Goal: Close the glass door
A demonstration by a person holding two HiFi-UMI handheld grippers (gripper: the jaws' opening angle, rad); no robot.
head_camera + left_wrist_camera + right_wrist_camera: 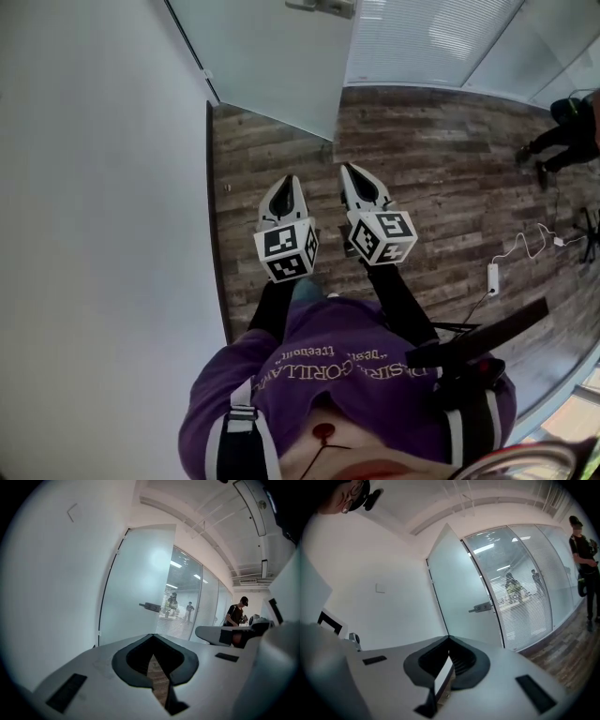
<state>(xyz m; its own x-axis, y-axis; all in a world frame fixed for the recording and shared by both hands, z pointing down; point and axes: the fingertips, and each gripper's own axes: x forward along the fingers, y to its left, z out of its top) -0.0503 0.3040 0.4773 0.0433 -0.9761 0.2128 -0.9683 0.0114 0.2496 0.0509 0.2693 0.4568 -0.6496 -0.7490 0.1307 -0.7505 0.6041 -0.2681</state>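
The frosted glass door [272, 56] stands ajar ahead of me, hinged at the white wall, its metal handle [323, 7] at the top edge of the head view. In the left gripper view the door [136, 583] and its handle [151, 606] are still some way off. The door [459, 592] and handle [480, 607] also show in the right gripper view. My left gripper [286, 183] and right gripper [352, 173] are held side by side over the wooden floor, short of the door. Both are shut, tips together [152, 637] [449, 639], with nothing between them.
A white wall [103, 206] runs along the left. Right of the door is a glass partition with blinds [422, 42]. A person in black [562, 136] stands at the far right. A white power strip with cable [493, 277] lies on the floor.
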